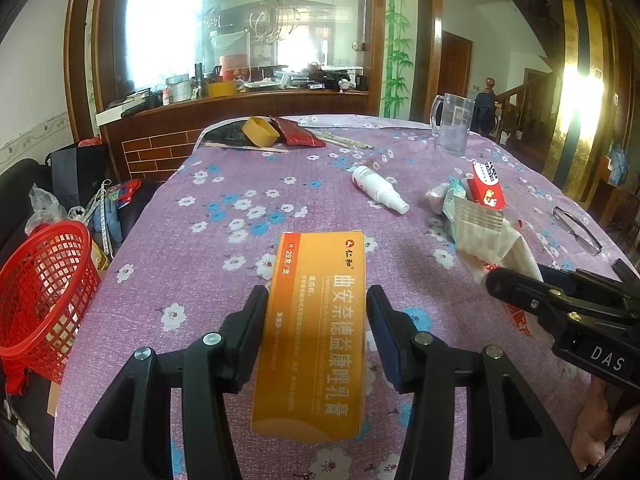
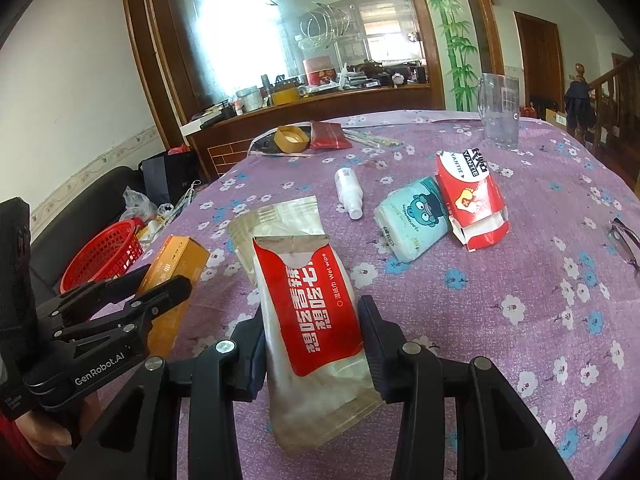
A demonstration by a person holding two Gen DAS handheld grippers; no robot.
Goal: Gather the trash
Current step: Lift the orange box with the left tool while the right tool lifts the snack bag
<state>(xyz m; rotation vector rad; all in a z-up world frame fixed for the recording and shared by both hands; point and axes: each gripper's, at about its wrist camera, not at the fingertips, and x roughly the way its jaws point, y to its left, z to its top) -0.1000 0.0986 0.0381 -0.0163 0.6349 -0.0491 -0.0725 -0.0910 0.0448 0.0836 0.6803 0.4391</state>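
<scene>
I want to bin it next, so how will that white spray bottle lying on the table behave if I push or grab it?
The white spray bottle lies on its side on the flowered tablecloth, so its round body will probably roll when nudged. Its smooth plastic may slip between pads. It looks small and likely light, though how full it is cannot be seen.

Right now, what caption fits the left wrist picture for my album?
Left hand-held gripper clamps an orange box above the flowery tablecloth, red basket waiting beside the table.

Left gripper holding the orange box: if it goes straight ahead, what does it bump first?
Probably the white spray bottle, lying ahead and slightly right of the left gripper and its orange box; depth is unclear.
</scene>
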